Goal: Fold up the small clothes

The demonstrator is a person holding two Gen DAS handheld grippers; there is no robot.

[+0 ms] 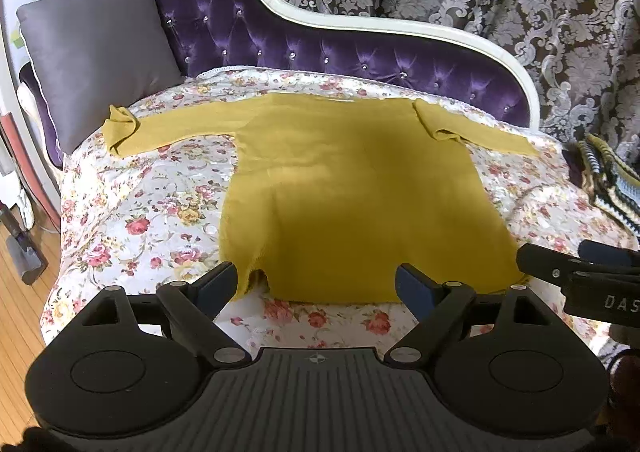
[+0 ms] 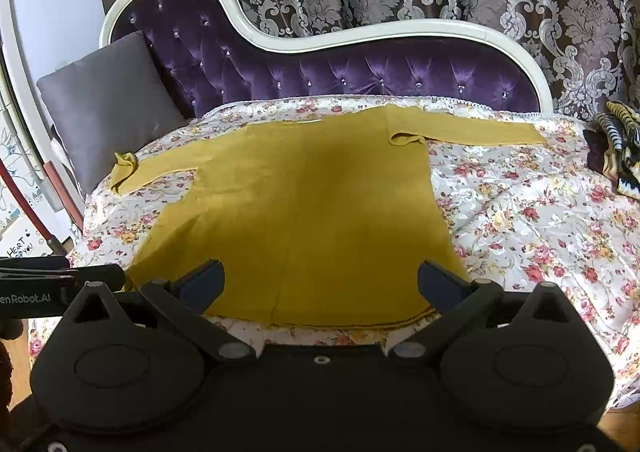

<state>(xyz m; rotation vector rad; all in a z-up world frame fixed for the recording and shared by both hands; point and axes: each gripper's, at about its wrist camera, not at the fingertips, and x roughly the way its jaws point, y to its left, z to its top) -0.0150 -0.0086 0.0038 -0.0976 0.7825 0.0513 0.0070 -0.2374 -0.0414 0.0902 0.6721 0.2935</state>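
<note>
A grey cushion [image 1: 94, 52] leans at the far left against the purple tufted sofa back [image 1: 320, 52]; a striped knit [image 1: 612, 180] lies at the right edge. On the floral cover [image 1: 140, 220] between them a mustard top [image 1: 352, 204] lies flat, hem near, neck far, sleeves stretched left and right, the left cuff crumpled, the right sleeve creased at the shoulder. The left gripper [image 1: 320, 284] and right gripper [image 2: 320, 284] hover over the hem, both released, grasping nothing.
</note>
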